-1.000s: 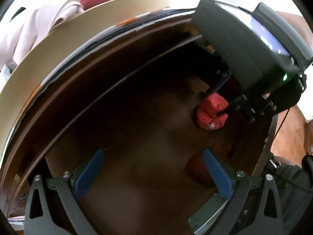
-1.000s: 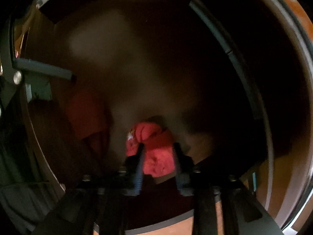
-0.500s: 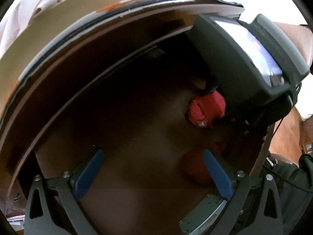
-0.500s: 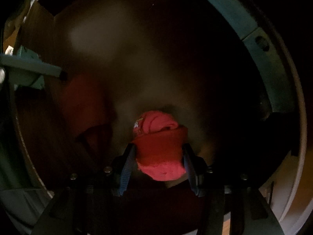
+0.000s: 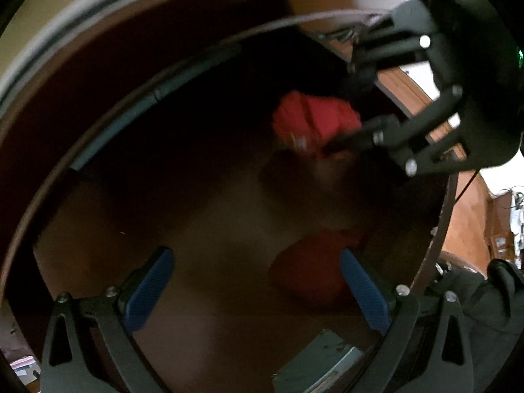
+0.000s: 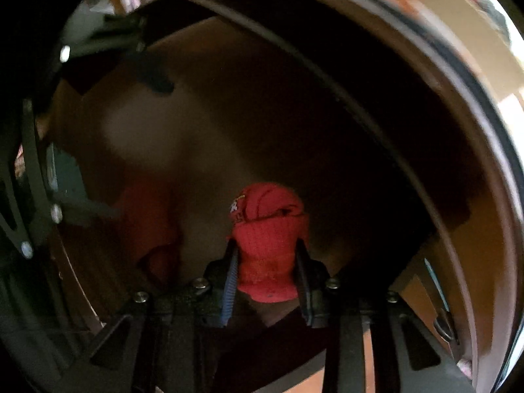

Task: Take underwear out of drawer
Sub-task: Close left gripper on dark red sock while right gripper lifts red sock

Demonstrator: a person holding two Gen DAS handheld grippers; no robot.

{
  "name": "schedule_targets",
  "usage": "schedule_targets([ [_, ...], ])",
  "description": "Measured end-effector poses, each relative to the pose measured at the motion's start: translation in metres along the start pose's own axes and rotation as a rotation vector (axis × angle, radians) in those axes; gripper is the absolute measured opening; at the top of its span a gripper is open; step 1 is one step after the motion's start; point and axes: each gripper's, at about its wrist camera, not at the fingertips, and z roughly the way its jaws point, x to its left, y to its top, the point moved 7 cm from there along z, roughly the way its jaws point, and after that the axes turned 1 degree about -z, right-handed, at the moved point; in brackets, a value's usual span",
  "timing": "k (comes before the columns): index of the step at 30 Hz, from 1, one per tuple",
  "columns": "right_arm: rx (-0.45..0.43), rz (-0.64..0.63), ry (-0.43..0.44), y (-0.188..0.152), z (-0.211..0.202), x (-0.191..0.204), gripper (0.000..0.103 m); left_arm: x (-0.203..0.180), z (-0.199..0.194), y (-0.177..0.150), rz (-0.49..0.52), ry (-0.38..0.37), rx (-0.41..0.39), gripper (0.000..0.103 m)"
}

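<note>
Held thing: a rolled bundle of red underwear point(image 6: 267, 239) sits between the fingers of the right gripper point(image 6: 266, 273), low inside the brown drawer point(image 6: 327, 104). From the left wrist view the same bundle point(image 5: 314, 119) shows at the tips of the right gripper point(image 5: 347, 121).
Right gripper: its jaws are closing, with the pads pressed on both flanks of the bundle; the cloth is visibly pinched in at the waist of the roll.
Left gripper: the left gripper point(image 5: 258, 290) hangs with its blue pads point(image 5: 147, 290) wide apart and nothing between them, above the drawer floor.
Second piece: a darker red garment point(image 5: 311, 271) lies on the drawer floor just beside the left gripper's right-hand pad; in the right wrist view it shows as a dim red shape point(image 6: 147, 226) to the left of the held bundle.
Handling, judged: the bundle looks light, soft and ribbed, so it should not slip, but it will squash and may unroll if caught by an edge only.
Where to hold, judged: across the thick middle of the roll, as now, so all layers are trapped.
Risk, judged: a loose fold could snag on the drawer front point(image 5: 82, 9) on the way out.
Picture quality: both views are dim and blurred, so fine detail of the cloth is uncertain.
</note>
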Motion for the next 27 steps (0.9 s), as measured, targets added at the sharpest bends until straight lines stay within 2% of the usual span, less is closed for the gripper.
schedule_targets([
  [5,-0.053,0.033,-0.013,-0.010,-0.017,-0.004,0.034,0.000,0.018,-0.002,-0.057,-0.098,0.104,0.102],
  [8,-0.079,0.040,-0.009,-0.011,-0.019,0.001,0.034,0.003,0.026,-0.001,-0.093,-0.127,0.144,0.102],
  [12,-0.106,0.046,0.000,-0.020,-0.029,0.000,0.034,0.008,0.036,0.000,-0.127,-0.165,0.185,0.096],
  [14,-0.117,0.049,0.004,-0.014,-0.027,-0.022,0.034,0.005,0.038,-0.002,-0.124,-0.188,0.198,0.093],
  [17,-0.125,0.053,0.010,-0.018,-0.019,-0.035,0.034,-0.001,0.041,-0.005,-0.109,-0.214,0.220,0.089],
  [21,-0.132,0.058,0.012,-0.027,-0.015,-0.038,0.034,-0.002,0.048,-0.008,-0.118,-0.238,0.242,0.080],
  [23,-0.134,0.059,0.011,-0.027,-0.017,-0.039,0.034,-0.002,0.056,-0.012,-0.118,-0.231,0.239,0.071],
  [24,-0.135,0.060,0.011,-0.027,-0.021,-0.041,0.034,-0.003,0.056,-0.013,-0.118,-0.242,0.239,0.059],
  [25,-0.136,0.061,0.011,-0.024,-0.029,-0.044,0.034,-0.004,0.057,-0.014,-0.124,-0.269,0.245,0.054],
  [27,-0.137,0.061,0.013,-0.025,-0.033,-0.044,0.034,-0.003,0.060,-0.017,-0.128,-0.280,0.241,0.052],
])
